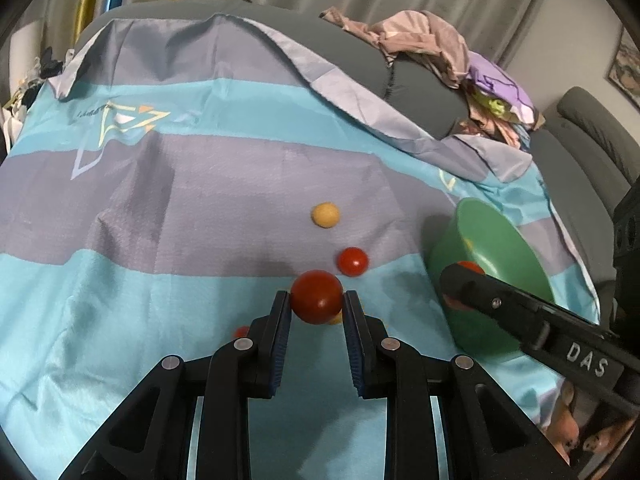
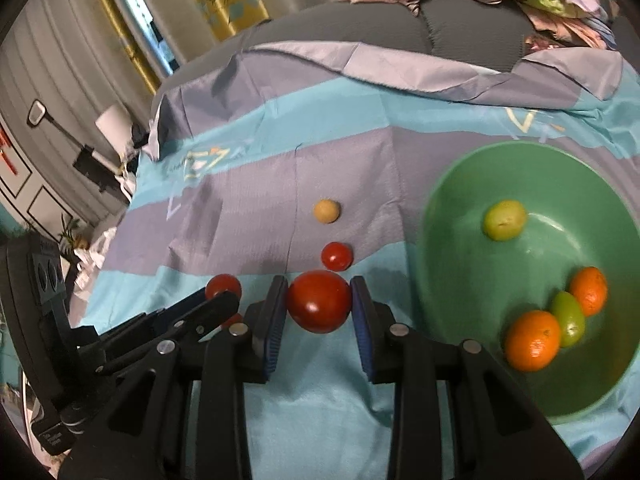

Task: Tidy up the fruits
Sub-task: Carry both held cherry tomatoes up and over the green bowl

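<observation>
My left gripper (image 1: 316, 302) is shut on a red tomato (image 1: 316, 296) and holds it above the striped cloth. My right gripper (image 2: 319, 300) is shut on a larger red tomato (image 2: 319, 300). In the right wrist view the left gripper (image 2: 224, 296) shows at left with its tomato (image 2: 223, 285). A small red tomato (image 1: 352, 261) (image 2: 337, 256) and a yellow fruit (image 1: 325, 214) (image 2: 326, 211) lie on the cloth ahead. The green bowl (image 2: 448, 264) (image 1: 492, 240) at right holds two oranges (image 2: 532, 340), a green-yellow fruit (image 2: 504, 219) and a green oval fruit (image 2: 568, 318).
The blue and grey striped cloth (image 1: 160, 240) covers a bed. A pile of clothes (image 1: 440, 48) lies on the grey mattress at the back right. Another small red fruit (image 1: 241, 332) lies under the left gripper. A grey chair (image 1: 592, 128) stands at far right.
</observation>
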A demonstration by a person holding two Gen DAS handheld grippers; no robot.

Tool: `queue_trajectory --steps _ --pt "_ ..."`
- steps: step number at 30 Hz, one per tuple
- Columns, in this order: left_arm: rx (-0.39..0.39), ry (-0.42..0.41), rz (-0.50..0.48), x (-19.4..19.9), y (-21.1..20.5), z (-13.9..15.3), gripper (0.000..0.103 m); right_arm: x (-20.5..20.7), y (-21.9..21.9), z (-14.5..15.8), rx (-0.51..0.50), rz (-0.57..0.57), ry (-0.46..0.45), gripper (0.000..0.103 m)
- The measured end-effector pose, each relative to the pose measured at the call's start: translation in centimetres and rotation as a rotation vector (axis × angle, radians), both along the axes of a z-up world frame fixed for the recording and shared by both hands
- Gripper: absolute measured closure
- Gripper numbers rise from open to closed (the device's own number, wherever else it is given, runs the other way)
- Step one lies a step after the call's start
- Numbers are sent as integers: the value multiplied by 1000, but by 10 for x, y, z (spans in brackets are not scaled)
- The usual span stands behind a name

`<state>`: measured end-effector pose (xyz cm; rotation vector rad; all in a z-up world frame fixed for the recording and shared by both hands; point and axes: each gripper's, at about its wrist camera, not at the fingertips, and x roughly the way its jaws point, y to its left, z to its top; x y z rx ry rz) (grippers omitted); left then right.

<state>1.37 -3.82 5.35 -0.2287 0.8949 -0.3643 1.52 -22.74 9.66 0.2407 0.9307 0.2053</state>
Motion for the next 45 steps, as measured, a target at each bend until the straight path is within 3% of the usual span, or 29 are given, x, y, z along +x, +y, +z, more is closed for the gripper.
queue_trajectory --steps 12,22,45 --pt "9 -43 -51 -7 -41 17 77 -16 -52 28 6 -97 -88 70" --pt "-14 -71 -104 -8 -82 34 77 -21 -86 35 36 -159 -104 70" --pt "-6 -6 -224 -9 -164 25 77 -28 -143 28 55 -276 -78 70"
